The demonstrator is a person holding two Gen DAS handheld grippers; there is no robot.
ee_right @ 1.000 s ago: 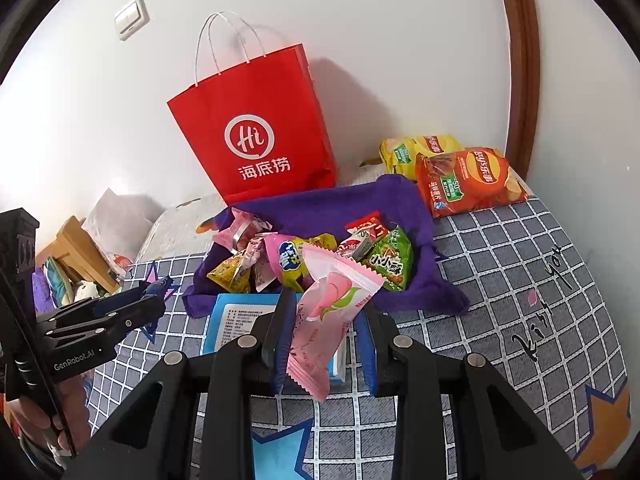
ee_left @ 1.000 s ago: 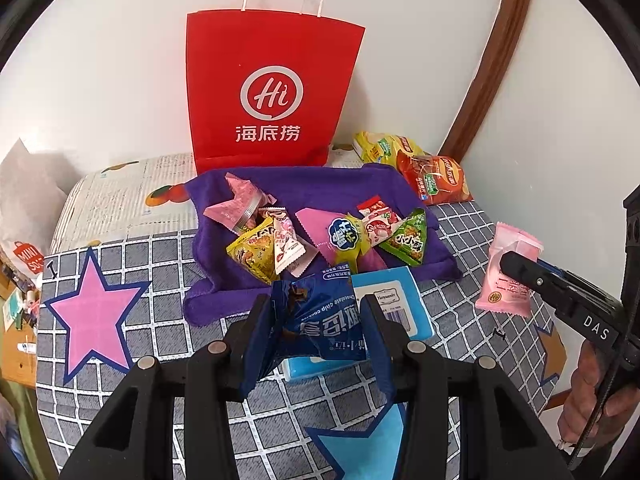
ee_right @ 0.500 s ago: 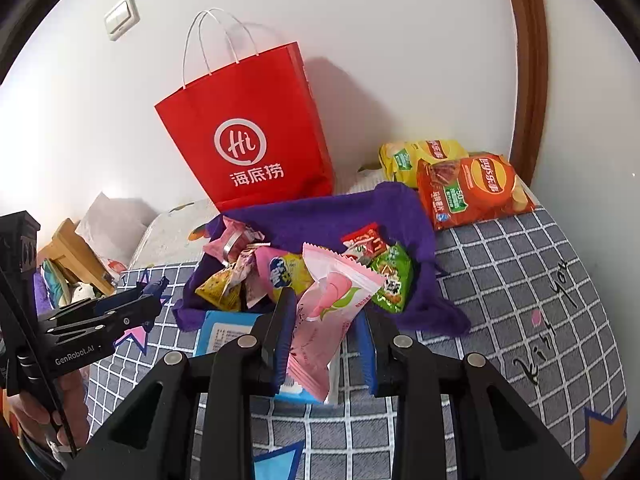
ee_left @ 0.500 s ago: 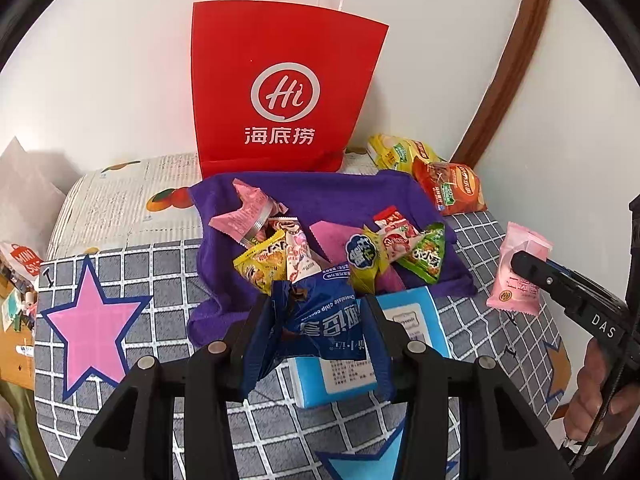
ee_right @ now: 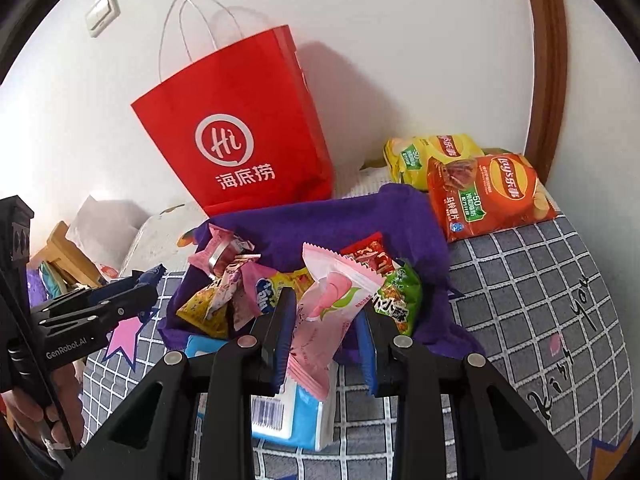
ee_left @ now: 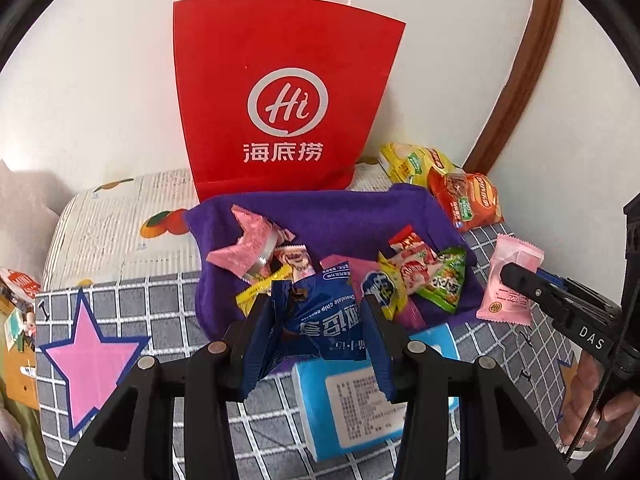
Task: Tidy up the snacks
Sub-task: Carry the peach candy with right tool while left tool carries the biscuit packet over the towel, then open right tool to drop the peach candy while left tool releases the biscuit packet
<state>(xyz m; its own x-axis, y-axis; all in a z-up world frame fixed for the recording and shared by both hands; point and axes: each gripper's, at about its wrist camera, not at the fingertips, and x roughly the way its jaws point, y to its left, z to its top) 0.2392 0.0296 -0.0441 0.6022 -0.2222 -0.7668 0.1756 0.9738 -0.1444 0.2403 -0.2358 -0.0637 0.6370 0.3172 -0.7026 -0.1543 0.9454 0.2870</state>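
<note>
1. Blue cookie packet, printed "Chocolate chip cookies": crinkled foil, pinched between the left tongs.
2. Pink peach-print packet, serrated edges: pinched by the right tongs.
3. At 12 o'clock: loose snacks on a purple cloth; beyond, a red paper bag marked "Hi 海底捞".
4. At 2 o'clock: orange Lay's chip bag.

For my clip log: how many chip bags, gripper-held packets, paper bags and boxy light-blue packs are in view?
Chip bags: 2, yellow bag and orange bag
Held packets: 2, blue packet and pink packet
Red bag: 1
Light-blue pack: 1
Total: 6
</note>
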